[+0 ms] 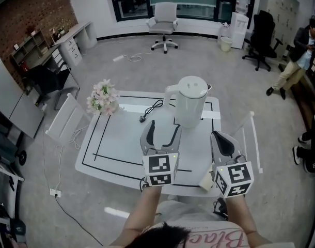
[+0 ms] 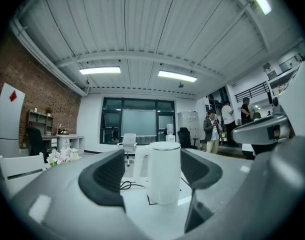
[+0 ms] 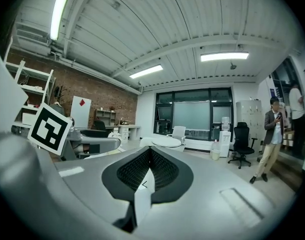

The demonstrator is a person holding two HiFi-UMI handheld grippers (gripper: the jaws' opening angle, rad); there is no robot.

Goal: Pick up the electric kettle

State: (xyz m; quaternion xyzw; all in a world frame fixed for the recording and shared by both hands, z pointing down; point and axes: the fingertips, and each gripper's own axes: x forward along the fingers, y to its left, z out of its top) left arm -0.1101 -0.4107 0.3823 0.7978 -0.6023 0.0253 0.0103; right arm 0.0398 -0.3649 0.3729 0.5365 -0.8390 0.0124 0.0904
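The white electric kettle stands upright with its lid on, at the far middle of the white table. My left gripper is open and hovers over the table just in front of the kettle, apart from it. In the left gripper view the kettle shows between the two dark pads, handle to the left. My right gripper is shut with nothing in it, near the table's front right, to the kettle's right. In the right gripper view its pads meet, and the kettle's lid peeks beyond them.
A bunch of pale flowers sits at the table's far left. A black cable lies left of the kettle. White chairs stand at the left and right sides. A person stands far right.
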